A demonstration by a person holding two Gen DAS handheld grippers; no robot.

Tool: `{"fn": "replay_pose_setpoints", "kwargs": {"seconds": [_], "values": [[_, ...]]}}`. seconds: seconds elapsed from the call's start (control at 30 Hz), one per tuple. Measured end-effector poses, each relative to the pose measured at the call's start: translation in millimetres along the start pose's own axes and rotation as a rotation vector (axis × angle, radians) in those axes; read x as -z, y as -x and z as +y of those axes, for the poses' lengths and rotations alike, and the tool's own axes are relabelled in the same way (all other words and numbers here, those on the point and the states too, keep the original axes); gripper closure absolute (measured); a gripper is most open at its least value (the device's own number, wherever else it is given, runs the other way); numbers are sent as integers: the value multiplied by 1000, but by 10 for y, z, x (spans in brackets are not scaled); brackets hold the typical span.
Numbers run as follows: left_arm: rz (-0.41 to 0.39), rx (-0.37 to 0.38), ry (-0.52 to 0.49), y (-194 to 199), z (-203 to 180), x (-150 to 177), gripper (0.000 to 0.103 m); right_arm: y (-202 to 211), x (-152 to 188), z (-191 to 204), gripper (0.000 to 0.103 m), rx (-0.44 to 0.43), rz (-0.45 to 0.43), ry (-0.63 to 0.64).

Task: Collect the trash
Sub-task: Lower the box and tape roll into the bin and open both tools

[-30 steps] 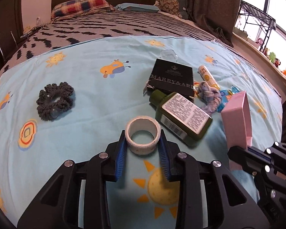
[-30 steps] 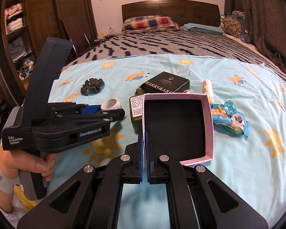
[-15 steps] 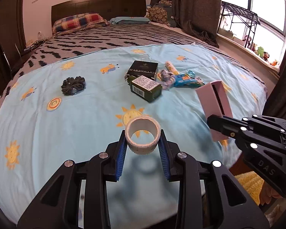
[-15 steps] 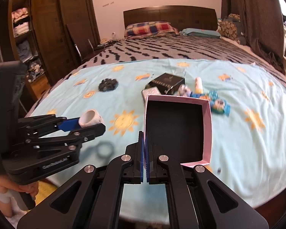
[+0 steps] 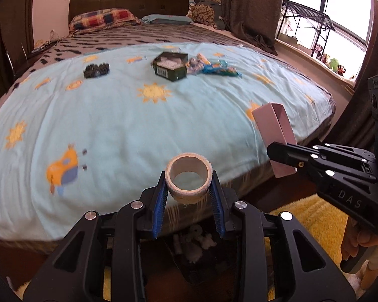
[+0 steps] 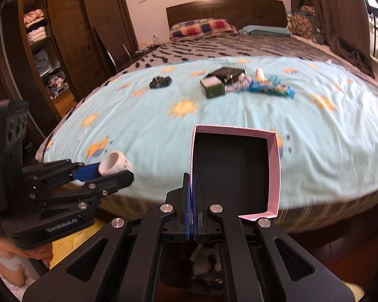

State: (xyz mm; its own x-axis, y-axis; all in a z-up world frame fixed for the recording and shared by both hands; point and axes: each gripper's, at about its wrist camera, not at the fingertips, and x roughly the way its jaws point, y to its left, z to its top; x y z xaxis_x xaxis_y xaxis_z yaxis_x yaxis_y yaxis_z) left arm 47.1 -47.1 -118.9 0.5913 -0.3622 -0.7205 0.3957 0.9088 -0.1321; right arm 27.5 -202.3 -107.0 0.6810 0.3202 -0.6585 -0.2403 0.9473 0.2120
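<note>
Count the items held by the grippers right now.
2. A tape roll is clamped between the left gripper fingers. A pink box is pinched by one wall in the right gripper. Both hang past the bed's foot edge.

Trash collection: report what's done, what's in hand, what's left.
Done: the bin below already holds crumpled pieces. In hand: the left gripper clamps the tape roll; the right gripper pinches the pink box. Left on the bed: green bottle, wrappers, scrunchie.

"DAS" stands on the right gripper (image 5: 279,151) body at four o'clock, and "GenRobot.AI" on the left gripper (image 6: 114,167) body at eight o'clock.
</note>
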Motion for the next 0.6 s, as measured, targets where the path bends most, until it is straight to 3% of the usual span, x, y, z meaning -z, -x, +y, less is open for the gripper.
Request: {"fn": "replay_pose_setpoints", "kwargs": {"seconds": [0.6], "values": [[227, 32, 20, -579, -99, 885, 72, -494, 895, -118, 100, -36, 245, -98]]}}
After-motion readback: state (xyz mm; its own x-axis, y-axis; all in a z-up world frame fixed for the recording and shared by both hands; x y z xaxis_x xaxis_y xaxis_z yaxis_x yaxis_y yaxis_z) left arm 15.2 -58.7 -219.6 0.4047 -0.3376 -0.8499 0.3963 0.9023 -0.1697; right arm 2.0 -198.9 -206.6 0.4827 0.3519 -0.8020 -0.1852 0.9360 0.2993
